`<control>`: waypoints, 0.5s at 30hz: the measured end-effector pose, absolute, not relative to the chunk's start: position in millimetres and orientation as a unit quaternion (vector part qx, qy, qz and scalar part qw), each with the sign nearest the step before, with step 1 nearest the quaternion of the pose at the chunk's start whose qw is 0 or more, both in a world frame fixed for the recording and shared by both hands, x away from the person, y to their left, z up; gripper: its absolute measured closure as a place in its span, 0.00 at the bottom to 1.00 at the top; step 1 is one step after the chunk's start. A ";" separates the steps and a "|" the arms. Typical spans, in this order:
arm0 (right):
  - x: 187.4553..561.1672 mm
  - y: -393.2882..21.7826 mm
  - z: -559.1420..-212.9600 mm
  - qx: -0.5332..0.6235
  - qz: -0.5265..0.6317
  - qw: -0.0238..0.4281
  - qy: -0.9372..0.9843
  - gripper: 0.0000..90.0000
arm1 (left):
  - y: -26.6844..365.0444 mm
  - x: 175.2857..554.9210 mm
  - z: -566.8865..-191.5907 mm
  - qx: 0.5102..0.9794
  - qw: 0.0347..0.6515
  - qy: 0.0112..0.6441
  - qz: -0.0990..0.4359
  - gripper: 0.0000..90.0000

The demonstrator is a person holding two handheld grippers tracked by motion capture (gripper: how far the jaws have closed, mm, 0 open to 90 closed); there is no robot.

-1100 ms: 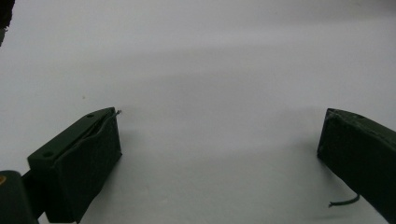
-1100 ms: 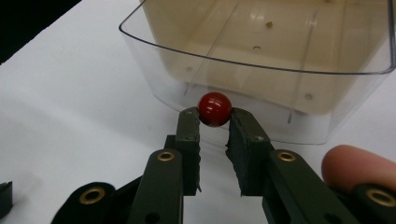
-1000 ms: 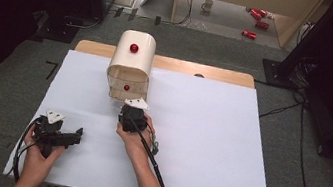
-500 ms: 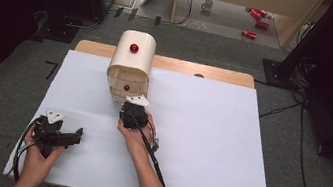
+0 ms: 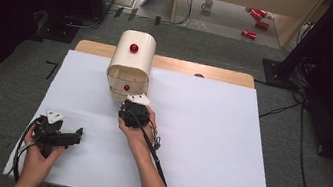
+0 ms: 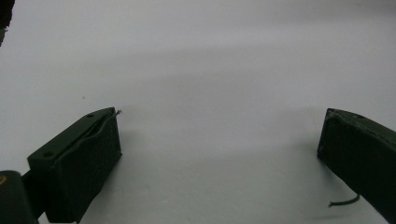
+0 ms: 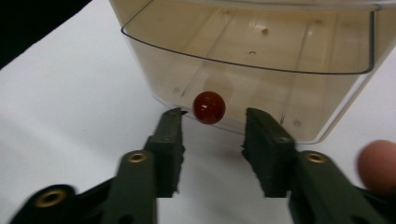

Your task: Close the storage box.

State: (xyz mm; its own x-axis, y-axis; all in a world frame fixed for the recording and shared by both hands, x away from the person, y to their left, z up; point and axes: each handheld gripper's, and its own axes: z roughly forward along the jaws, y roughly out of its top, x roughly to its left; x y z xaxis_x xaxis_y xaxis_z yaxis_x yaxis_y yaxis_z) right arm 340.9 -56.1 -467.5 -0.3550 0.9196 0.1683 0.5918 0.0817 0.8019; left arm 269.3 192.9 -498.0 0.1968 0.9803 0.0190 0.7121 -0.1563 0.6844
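Note:
A cream box with a rounded top stands at the back middle of the white sheet. One red knob sits on its top and another red knob on its clear front flap. My right gripper is right at that flap. In the right gripper view the jaws stand open on either side of the front knob, just short of it, with the right gripper low against the clear flap. My left gripper lies at the front left, pointing right. The left gripper is open over bare sheet.
The wooden table edge shows behind the sheet. On the floor beyond lie a mug and red cans. A cable trails back along the right forearm. A fingertip shows beside the right jaw.
The right gripper has crept slightly forward toward the box's front knob. The left gripper has stayed where it was.

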 end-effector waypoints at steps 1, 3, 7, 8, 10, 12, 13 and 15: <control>340.7 -58.1 -467.0 0.532 0.418 0.191 0.711 0.58 | 193.0 269.3 -498.0 0.722 0.279 0.586 0.240 0.00; 340.3 -62.8 -466.6 0.531 0.417 0.181 0.715 0.53 | 193.0 269.3 -498.0 0.722 0.279 0.586 0.240 0.00; 337.5 -73.4 -466.1 0.528 0.410 0.180 0.722 0.47 | 192.9 269.3 -498.0 0.722 0.279 0.586 0.240 0.00; 336.8 -76.8 -465.8 0.527 0.408 0.183 0.722 0.46 | 192.9 269.3 -498.0 0.722 0.279 0.586 0.240 0.00; 335.7 -83.8 -465.2 0.529 0.406 0.187 0.722 0.45 | 192.9 269.3 -498.1 0.722 0.279 0.586 0.240 0.00; 334.9 -91.5 -464.5 0.532 0.403 0.190 0.720 0.45 | 192.9 269.3 -498.1 0.721 0.279 0.586 0.240 0.00; 334.5 -95.3 -464.4 0.533 0.402 0.192 0.720 0.45 | 192.9 269.3 -498.0 0.722 0.279 0.586 0.240 0.00; 333.2 -102.7 -464.1 0.535 0.398 0.196 0.719 0.45 | 192.9 269.3 -498.0 0.722 0.279 0.586 0.240 0.00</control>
State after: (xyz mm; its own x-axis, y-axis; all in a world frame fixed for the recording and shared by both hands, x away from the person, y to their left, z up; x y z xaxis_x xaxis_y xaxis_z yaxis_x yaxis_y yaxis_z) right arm 333.2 -102.7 -464.1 -0.3510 0.9252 0.1446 0.6128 0.1102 0.7825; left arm 269.3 192.9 -498.0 0.1970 0.9802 0.0195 0.7122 -0.1568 0.6843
